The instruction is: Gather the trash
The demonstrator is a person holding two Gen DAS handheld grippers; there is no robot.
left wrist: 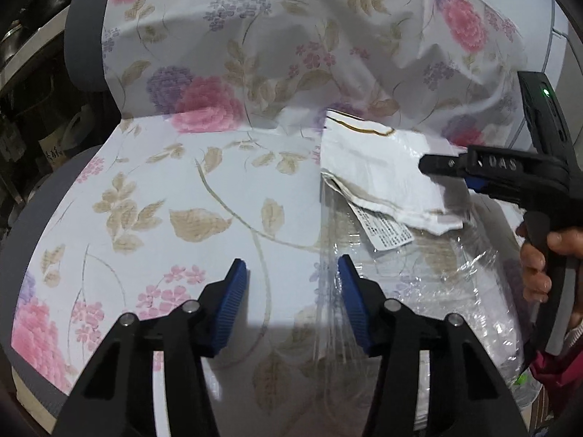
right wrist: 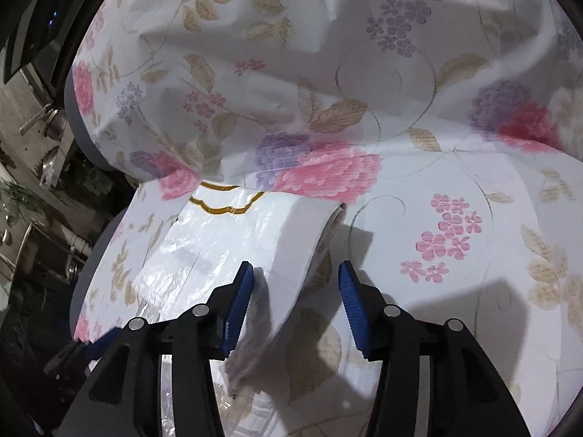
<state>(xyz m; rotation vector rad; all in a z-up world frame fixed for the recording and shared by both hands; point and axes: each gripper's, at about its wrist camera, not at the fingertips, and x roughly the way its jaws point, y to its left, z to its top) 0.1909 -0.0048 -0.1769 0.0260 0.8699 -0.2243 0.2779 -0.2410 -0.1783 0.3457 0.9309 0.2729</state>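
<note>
A white plastic wrapper with a gold line (left wrist: 379, 167) lies on the floral cloth, with a printed label (left wrist: 386, 229) under it and clear plastic film (left wrist: 419, 284) in front. My left gripper (left wrist: 293, 295) is open, its right pad at the film's left edge. My right gripper (left wrist: 430, 165) reaches in from the right, its tip over the wrapper. In the right wrist view the right gripper (right wrist: 295, 287) is open, and the white wrapper (right wrist: 255, 233) lies between the jaws against the left pad (right wrist: 238, 302).
The floral cloth (left wrist: 218, 196) covers a seat and a backrest (left wrist: 255, 36) with grey edges. Dark cluttered shelves (left wrist: 22, 127) stand at the left. A white appliance (left wrist: 561, 36) is at the far right.
</note>
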